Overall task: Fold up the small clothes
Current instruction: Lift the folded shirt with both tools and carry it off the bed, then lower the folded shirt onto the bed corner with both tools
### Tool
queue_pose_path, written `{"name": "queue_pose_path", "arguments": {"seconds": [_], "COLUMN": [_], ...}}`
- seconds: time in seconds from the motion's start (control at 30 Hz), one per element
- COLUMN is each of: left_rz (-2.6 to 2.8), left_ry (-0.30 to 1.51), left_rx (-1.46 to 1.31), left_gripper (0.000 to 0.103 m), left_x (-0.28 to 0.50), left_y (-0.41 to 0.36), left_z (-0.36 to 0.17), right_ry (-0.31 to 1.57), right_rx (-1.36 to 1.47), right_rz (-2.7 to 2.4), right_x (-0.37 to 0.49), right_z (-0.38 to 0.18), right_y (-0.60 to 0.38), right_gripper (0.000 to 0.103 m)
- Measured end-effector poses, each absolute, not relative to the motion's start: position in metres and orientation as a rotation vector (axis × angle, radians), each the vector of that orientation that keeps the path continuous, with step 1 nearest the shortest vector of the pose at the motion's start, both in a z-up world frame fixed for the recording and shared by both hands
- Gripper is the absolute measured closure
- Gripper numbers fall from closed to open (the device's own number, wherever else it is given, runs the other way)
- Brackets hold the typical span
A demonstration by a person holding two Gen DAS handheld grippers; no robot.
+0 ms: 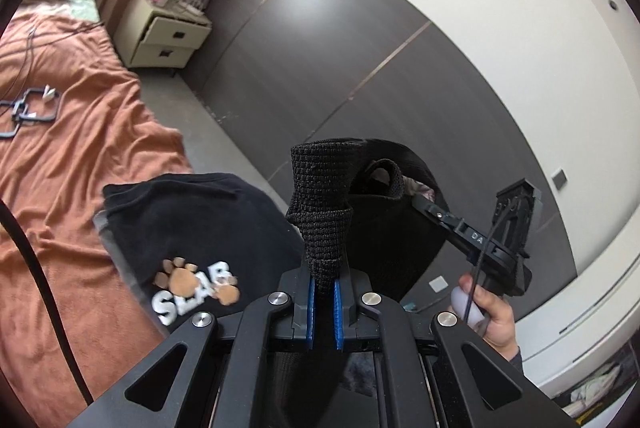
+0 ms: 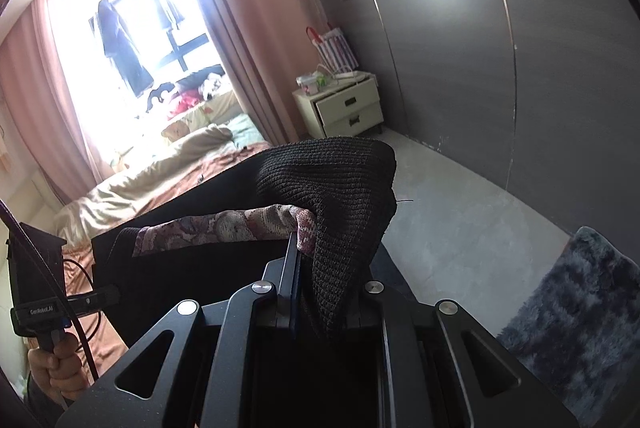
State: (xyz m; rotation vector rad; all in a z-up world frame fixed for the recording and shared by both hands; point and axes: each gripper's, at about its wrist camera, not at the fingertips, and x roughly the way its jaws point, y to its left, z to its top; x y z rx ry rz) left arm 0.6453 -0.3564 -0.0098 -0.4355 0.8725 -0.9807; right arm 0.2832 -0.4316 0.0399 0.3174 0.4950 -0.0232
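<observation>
The left tongs [image 1: 323,302] clamp one band corner of the black knit garment [image 1: 320,204]; the right tongs [image 2: 298,292] clamp the other, holding it aloft beside the bed [image 1: 80,148]. Likely next: lower it flat for folding.

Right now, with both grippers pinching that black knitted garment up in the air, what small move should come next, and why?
Probably lower it onto the orange bedspread: the left gripper and right gripper hold the black knitted garment bunched in mid-air, and folding needs it flat.
</observation>
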Motion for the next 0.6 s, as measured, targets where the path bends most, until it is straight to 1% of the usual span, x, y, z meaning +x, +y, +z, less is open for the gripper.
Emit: {"name": "queue_pose_path", "arguments": {"seconds": [0.23,0.43,0.6], "left_rz": [-0.903,-0.874,-0.858], "left_ry": [0.947,0.985,0.994], "left_rx": [-0.453,-0.46,-0.471], "left_gripper": [0.096,0.097,0.097], "left_x": [0.699,0.722,0.734], "left_y": [-0.353,-0.342,-0.335], "left_z": [-0.07,-0.106,-0.122], "right_ry": [0.608,0.672,0.701], "right_rx": [0.293,0.263,0.247], "right_rz": [-0.026,-0.035,-0.036], "right_x": [0.362,0.409,0.436], "right_z": [0.034,0.034,0.034], "right_y": [-0.434,-0.431,-0.43], "right_gripper": [0.093,0.093,0.093]}}
